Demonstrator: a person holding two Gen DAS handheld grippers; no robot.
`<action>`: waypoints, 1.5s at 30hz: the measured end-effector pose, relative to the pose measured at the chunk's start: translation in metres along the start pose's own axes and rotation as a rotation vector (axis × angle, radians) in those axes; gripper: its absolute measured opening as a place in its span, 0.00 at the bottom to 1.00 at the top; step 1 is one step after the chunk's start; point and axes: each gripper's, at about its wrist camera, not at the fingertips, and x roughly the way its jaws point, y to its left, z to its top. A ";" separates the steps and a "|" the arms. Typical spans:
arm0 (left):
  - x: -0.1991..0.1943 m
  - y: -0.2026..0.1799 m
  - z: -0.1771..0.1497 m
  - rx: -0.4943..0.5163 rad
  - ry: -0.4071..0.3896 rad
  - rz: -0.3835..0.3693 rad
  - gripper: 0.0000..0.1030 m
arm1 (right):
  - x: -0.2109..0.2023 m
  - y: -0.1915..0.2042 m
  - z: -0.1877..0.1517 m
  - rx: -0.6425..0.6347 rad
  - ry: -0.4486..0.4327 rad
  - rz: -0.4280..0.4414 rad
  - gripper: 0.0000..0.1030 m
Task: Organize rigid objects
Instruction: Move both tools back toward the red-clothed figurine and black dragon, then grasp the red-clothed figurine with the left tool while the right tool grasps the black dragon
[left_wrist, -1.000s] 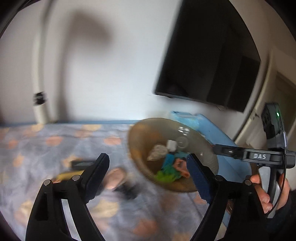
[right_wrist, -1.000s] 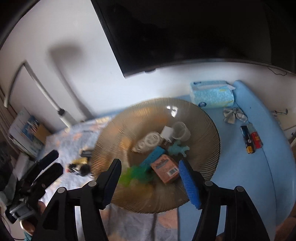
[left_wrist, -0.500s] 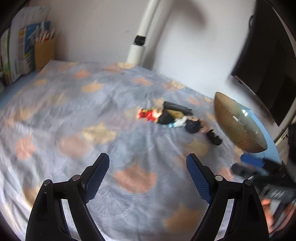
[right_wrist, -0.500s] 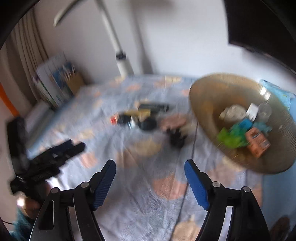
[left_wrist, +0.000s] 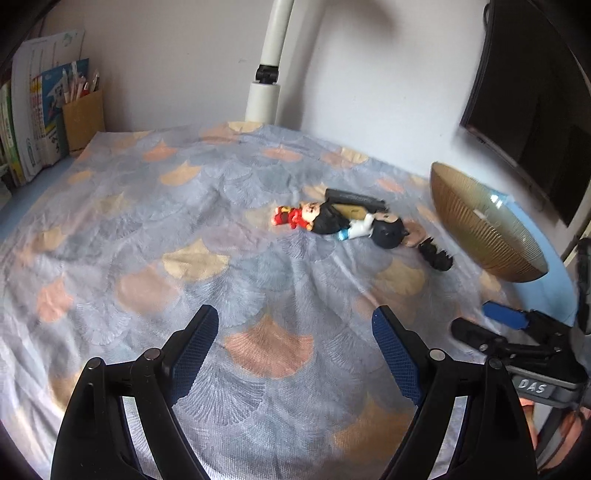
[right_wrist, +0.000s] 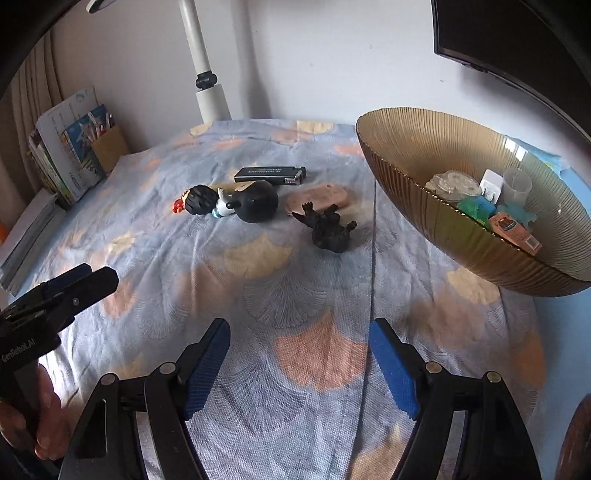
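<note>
Done: several small things are already sitting in the bowl (right_wrist: 476, 206), up and right of the right gripper (right_wrist: 299, 363)
Left: a dark figure (right_wrist: 327, 230), round toy (right_wrist: 258, 201), doll (right_wrist: 199, 201), black bar (right_wrist: 269, 174) are lying on the cloth (right_wrist: 258, 295), ahead of both grippers
Right gripper: standing spread, empty
Left gripper (left_wrist: 295, 350): standing spread, empty
</note>
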 end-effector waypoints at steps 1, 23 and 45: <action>0.002 -0.003 0.003 0.007 0.025 0.020 0.82 | -0.001 -0.001 0.000 0.003 -0.005 -0.006 0.74; 0.107 -0.004 0.089 0.064 0.171 -0.170 0.72 | 0.056 -0.015 0.062 0.119 0.065 -0.055 0.74; 0.017 0.018 0.025 -0.015 0.096 -0.143 0.63 | 0.003 -0.022 0.018 0.113 0.049 0.027 0.23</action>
